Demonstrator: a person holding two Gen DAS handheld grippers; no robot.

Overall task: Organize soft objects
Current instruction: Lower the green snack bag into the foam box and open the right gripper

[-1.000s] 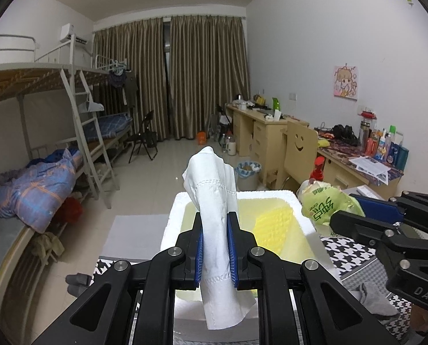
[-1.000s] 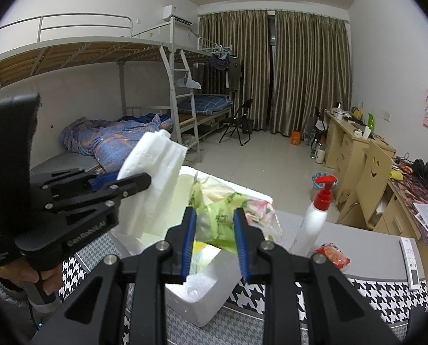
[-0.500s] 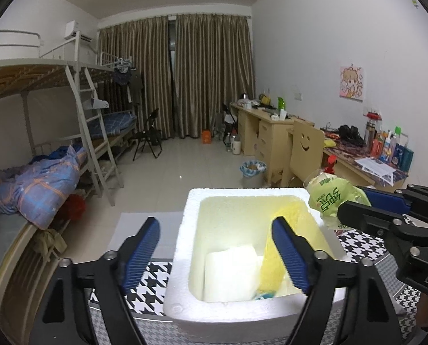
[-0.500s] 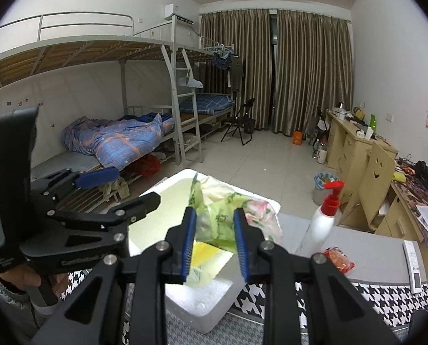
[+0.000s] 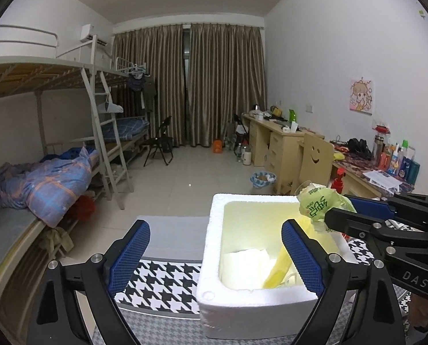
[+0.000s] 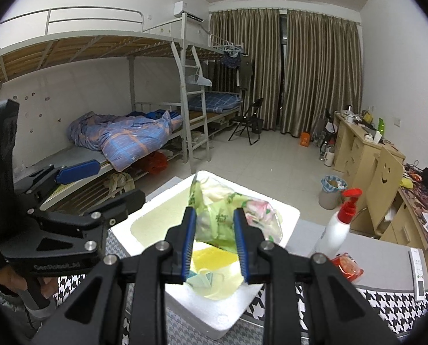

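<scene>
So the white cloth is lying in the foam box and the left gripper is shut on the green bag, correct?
Not quite: the right gripper is shut on the green bag, as the right wrist view shows. The left gripper is opening, nothing between its jaws. The white cloth does lie in the foam box.

Two wrist fisheyes, close above the foam box, facing the curtains, sharing box and bunk bed

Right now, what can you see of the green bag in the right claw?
The green bag is thin, crinkled, half-clear plastic with printed lettering and pale, pink-tinted contents. The right claw is shut on its lower part, both blue pads pressing it, holding it upright above the white foam box, over the yellow bag inside.
</scene>
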